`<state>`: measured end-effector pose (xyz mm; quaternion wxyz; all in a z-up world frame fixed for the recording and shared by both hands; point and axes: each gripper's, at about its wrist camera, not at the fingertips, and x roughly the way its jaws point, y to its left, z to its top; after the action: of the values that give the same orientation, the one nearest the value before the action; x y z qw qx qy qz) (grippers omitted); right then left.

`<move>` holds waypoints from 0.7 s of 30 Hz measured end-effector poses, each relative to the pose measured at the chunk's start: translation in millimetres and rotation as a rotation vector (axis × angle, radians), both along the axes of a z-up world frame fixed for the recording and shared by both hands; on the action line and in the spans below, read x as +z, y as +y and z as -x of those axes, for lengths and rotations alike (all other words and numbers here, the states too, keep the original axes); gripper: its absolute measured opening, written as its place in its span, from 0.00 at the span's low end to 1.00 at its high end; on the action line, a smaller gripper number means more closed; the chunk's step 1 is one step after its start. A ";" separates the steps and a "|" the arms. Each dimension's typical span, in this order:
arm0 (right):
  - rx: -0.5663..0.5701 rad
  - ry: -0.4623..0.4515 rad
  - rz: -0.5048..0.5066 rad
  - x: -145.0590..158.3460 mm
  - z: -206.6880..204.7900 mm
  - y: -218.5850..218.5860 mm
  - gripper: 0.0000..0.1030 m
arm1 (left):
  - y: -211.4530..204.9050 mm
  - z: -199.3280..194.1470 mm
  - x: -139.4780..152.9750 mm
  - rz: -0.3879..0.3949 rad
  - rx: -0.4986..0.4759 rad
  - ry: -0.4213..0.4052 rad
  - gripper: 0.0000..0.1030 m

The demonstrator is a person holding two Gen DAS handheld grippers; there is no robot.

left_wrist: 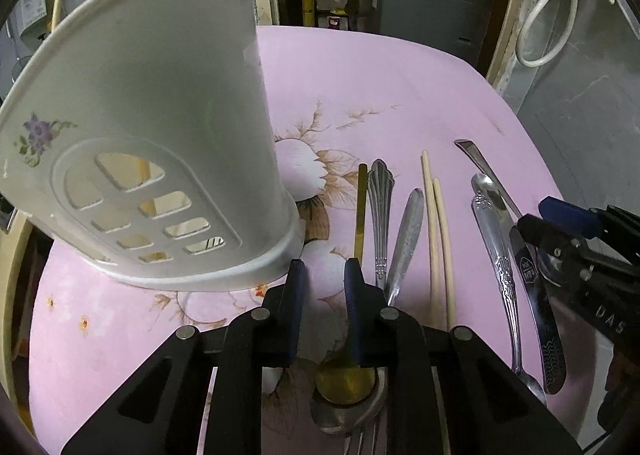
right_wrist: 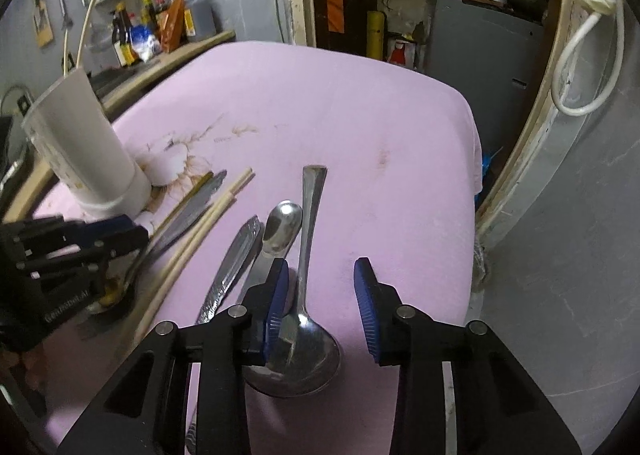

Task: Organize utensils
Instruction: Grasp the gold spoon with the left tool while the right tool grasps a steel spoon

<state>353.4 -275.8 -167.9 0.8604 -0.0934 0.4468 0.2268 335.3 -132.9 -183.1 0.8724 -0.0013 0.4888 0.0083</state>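
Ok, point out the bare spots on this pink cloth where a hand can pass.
Free: the far half of the pink floral tablecloth, beyond the utensil tips, and the strip right of the large steel spoon. Crowded: between the white plastic utensil holder and that spoon, where the wooden chopsticks lie.

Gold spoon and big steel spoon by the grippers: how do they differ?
The gold spoon is brass-coloured with a thin flat handle; the big steel spoon is silver with a handle that widens toward its end. The gold spoon's bowl rests on other cutlery under the left gripper; the steel spoon's bowl lies between the right gripper's open fingers. Both lie flat on the pink cloth, ungrasped.
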 end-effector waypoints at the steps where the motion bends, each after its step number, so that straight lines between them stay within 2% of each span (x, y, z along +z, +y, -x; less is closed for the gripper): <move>1: 0.003 -0.004 0.013 -0.5 0.3 1.6 0.31 | -0.9 -1.9 -0.1 -0.004 -0.004 0.002 0.17; 6: -0.012 0.018 0.010 0.9 1.2 1.0 0.31 | -4.0 -12.0 0.8 0.008 -0.012 0.026 0.17; 10: -0.011 0.023 0.009 1.5 5.0 -1.0 0.31 | -3.8 -15.5 0.2 0.047 -0.042 0.058 0.25; 15: -0.013 0.021 0.022 1.6 7.0 2.3 0.31 | -10.2 -13.2 -2.0 -0.012 -0.070 0.046 0.24; 17: -0.019 0.024 0.032 0.7 7.5 4.2 0.31 | -11.7 -16.3 -2.4 -0.010 -0.063 0.051 0.20; 18: -0.024 0.030 0.032 0.9 7.0 4.6 0.30 | -11.6 -15.7 -3.5 -0.004 -0.063 0.053 0.11; 19: -0.031 0.042 0.023 0.9 6.6 4.2 0.24 | -11.9 -16.5 -3.4 0.006 -0.065 0.056 0.03; 20: -0.039 0.054 0.007 0.8 6.9 3.0 0.13 | -12.7 -17.4 -3.6 0.005 -0.059 0.056 0.03; 21: -0.052 0.073 -0.020 0.3 7.5 0.8 0.10 | -12.7 -17.6 -3.6 0.006 -0.058 0.054 0.02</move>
<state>345.9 -274.9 -167.6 0.8501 -0.0649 0.4777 0.2119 352.9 -145.6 -186.7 0.8587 0.0105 0.5120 -0.0182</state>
